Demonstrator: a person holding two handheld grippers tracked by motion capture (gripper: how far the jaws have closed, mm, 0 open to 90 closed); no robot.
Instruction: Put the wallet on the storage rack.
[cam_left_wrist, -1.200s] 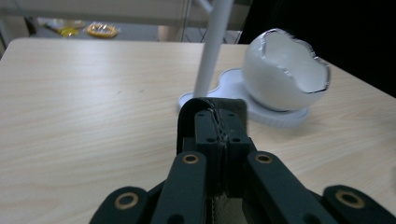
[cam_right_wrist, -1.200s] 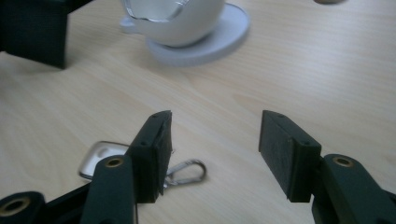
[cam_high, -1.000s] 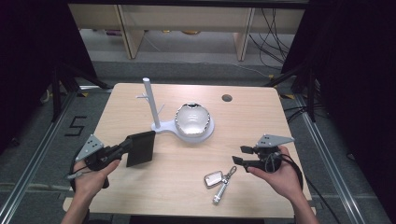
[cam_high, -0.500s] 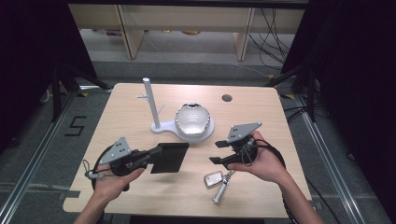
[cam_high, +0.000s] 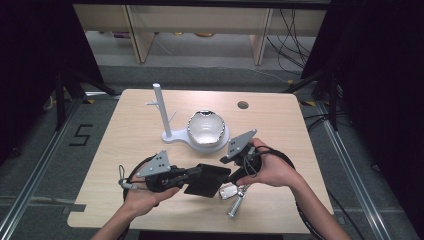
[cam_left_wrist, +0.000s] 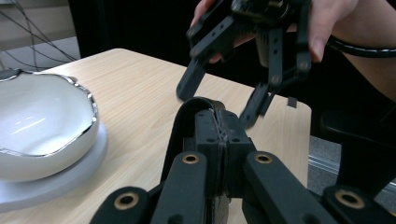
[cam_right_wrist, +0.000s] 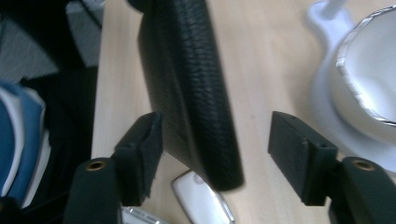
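A black textured wallet (cam_high: 209, 181) hangs just above the table's front middle, with my left gripper (cam_high: 196, 176) shut on its near edge. In the left gripper view the jaws (cam_left_wrist: 219, 140) pinch the wallet (cam_left_wrist: 201, 108) upright. My right gripper (cam_high: 234, 174) faces it from the right. Its jaws have just been opening and now stand wide. In the right gripper view the wallet's end (cam_right_wrist: 191, 93) lies between the two pads (cam_right_wrist: 140, 154) of this gripper (cam_right_wrist: 219, 156), close to the left one, and neither presses on it. The left gripper view shows the right gripper (cam_left_wrist: 217, 105) above the wallet's far edge.
A white bowl with a silver rim (cam_high: 206, 129) sits on a white base with an upright post (cam_high: 161, 110) behind the grippers. A bunch of keys with a fob (cam_high: 234, 196) lies under the right hand. A round hole (cam_high: 243, 105) marks the table's far right.
Both hands have come together toward the table's front middle. The left gripper carried the wallet rightward, and the right gripper moved left until its jaws straddle the wallet's end.
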